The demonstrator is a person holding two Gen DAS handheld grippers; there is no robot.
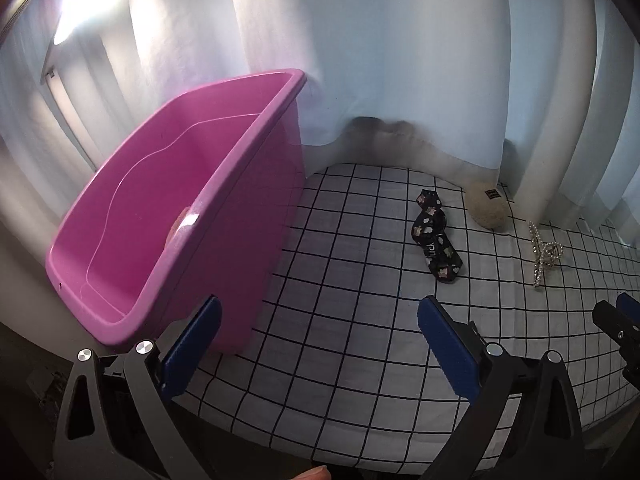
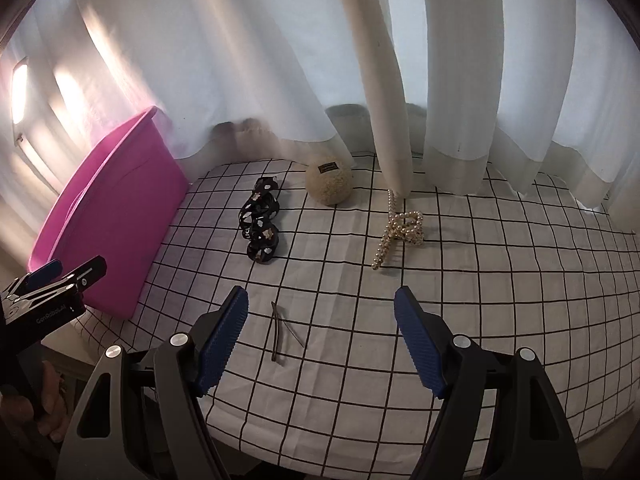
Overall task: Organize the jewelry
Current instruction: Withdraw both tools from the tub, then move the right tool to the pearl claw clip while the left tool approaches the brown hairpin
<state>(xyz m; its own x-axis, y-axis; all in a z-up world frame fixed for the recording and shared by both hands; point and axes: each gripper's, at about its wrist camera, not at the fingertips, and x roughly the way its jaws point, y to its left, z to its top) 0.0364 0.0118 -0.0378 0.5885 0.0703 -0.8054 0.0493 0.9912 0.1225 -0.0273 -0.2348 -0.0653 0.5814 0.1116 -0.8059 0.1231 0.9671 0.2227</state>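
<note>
My right hand-held gripper (image 2: 320, 312) hovers low over the checked bench cloth (image 2: 500, 300), its blue pads spread wide and holding nothing. Just ahead of it, between the pads, lies a thin dark hair pin (image 2: 280, 330), flat on the cloth. Farther off lie a black patterned hair band (image 2: 260, 222), a pearl clip (image 2: 400, 230) to its right, and a round beige puff (image 2: 329, 180) at the far edge by the white curtain (image 2: 280, 60). The pink bin (image 2: 116, 216) stands at the left, tilted, open side up. My left hand-held gripper (image 1: 318, 316) waits just beside the bin's near corner, likewise wide and empty.

I judge the pin to be my step in hand. It is slender and lies flush, so I should straddle it across its width, press the pads down to the cloth, and close fully before lifting, lest it slip or drag the fabric.
</note>
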